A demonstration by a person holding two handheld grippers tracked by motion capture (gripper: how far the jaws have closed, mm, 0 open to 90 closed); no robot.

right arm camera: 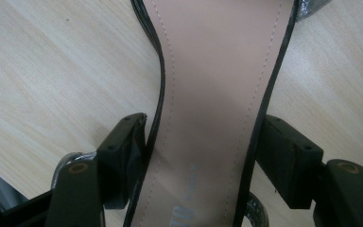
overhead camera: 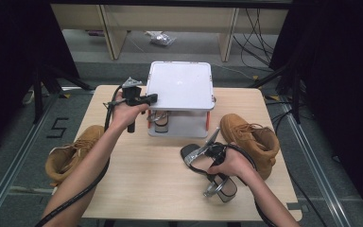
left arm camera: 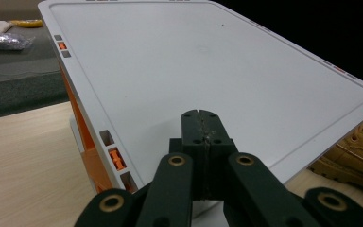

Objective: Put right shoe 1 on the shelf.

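Black strap and pink insole mark the sandal [right arm camera: 212, 94] that our right gripper [overhead camera: 216, 150] has hold of: in the right gripper view the jaws stand wide on either side of the sole's narrow waist, both pads against its edges. From above, this sandal [overhead camera: 205, 163] sits near the table's [overhead camera: 146, 189] right front corner, its heel toward us, beside a tan boot [overhead camera: 250, 139] at the right edge. Our left gripper [overhead camera: 146, 99] is shut with nothing between the jaws, its tips laid on the white top of the small shoe rack [overhead camera: 182, 85] at the table's far edge.

We judge the job about half done: the matching sandal [overhead camera: 160, 120] already stands on the rack's lower shelf, and the one we hold has yet to go in next to it. A second boot [overhead camera: 71, 153] hangs over the left edge.

Only from above do we see the lower shelf and its contents; the left gripper view [left arm camera: 202, 137] gives the rack's top [left arm camera: 194, 71] and its orange posts [left arm camera: 82, 146] close up.
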